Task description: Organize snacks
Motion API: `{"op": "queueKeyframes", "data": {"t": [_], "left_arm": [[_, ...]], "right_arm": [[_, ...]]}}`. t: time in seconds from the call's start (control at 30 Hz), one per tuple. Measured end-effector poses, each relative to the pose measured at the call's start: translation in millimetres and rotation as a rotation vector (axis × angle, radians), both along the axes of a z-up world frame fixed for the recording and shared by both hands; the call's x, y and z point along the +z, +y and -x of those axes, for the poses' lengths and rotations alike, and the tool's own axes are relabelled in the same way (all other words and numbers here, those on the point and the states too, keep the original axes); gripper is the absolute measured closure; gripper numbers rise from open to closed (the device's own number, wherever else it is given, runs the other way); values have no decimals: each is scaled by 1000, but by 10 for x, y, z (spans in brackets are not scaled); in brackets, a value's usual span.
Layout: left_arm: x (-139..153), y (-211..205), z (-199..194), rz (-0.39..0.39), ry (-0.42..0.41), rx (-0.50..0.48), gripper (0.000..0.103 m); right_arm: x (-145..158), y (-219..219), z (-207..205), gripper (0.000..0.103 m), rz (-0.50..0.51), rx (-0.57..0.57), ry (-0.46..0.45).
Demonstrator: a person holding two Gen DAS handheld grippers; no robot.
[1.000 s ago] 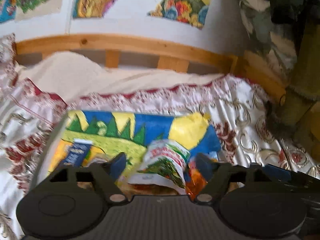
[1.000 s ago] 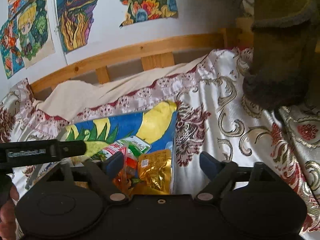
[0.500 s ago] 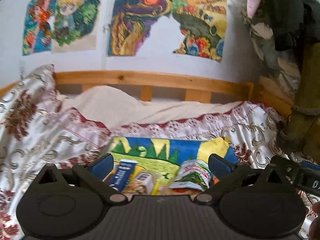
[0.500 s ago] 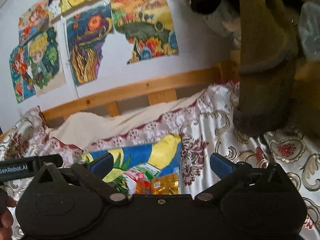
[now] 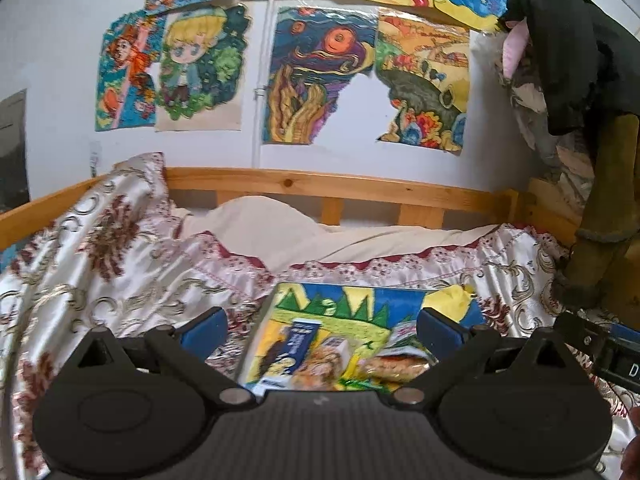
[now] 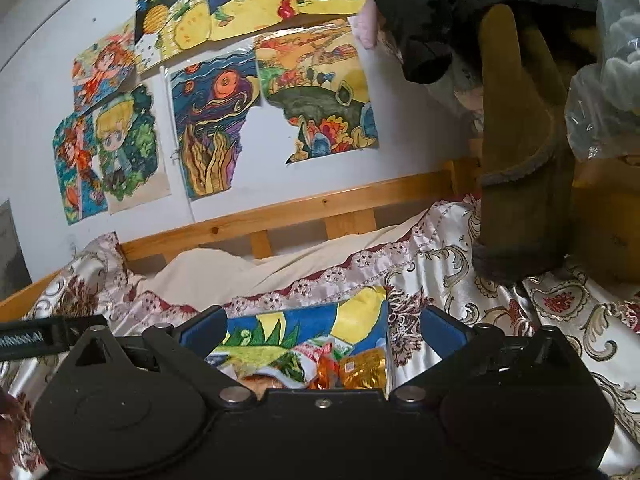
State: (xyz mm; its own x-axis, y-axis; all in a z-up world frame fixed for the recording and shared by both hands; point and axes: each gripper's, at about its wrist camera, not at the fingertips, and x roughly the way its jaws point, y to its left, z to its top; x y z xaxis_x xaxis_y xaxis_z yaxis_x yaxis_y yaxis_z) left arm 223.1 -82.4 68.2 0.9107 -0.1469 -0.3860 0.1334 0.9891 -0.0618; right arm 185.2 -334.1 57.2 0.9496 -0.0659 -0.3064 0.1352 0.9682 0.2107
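1. Nearest the camera, the left gripper (image 5: 321, 326) has its blue-padded fingers (image 5: 204, 326) spread wide and released, with nothing pressed between them.
2. The right gripper (image 6: 322, 326) is likewise spread wide and released, its fingers (image 6: 442, 330) clear of everything below.
3. Just beyond both grippers lies a painted board (image 5: 360, 300), a flat picture of green trees, blue sky and a yellow sun. It lies on the bed and serves as the landmark here.
4. The snacks sit on the near part of the painted board. At its left is a dark blue snack box (image 5: 294, 344), lying flat.
5. Just right of the box is a pale snack pack (image 5: 328, 362), and right of that a white and green packet (image 5: 402, 332).
6. At the board's right edge lies a shiny gold packet (image 6: 366, 370), with small orange wrappers (image 6: 322, 372) touching its left side.
7. Around the painted board spreads a satin bedspread (image 5: 100, 264) with red flowers and gold scrolls.
8. Behind the board, a cream pillow (image 5: 256, 220) rests against a wooden bed rail (image 5: 320, 186).
9. Farthest, above the rail, colourful drawings (image 5: 320, 76) hang on the white wall.
10. To the board's right, an olive-brown garment (image 6: 516, 160) hangs down to the bedspread.
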Motion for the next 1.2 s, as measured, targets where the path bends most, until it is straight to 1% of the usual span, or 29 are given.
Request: {"op": "queueKeyframes", "data": {"t": [0.17,0.27,0.4,0.53,0.63,0.83,0.9,1.07,1.2], "left_arm": [[2,156,245,-5,-31,16,0],[-15,225,372,-11,-35,26,0],[-53,301,574,-7,-51,30,0],[-104,367,765,-15,-50,25,0],[-129,413,906,-36,-47,26,0],[-147,468,1152,-108,-20,57,0],[-164,481,1235,-121,-15,68,0],[-262,616,1382,-77,29,89,0],[-380,733,1476,-73,83,110,0]], "right_arm": [[3,138,207,1,15,12,-2],[8,204,344,1,25,13,-5],[7,262,554,1,15,7,0],[-4,331,747,1,13,7,5],[-23,387,873,1,3,2,14],[-59,507,1135,1,-20,1,28],[-78,544,1226,1,-30,4,34],[-113,666,1410,1,-4,19,55],[-137,725,1521,1,14,26,73]]}}
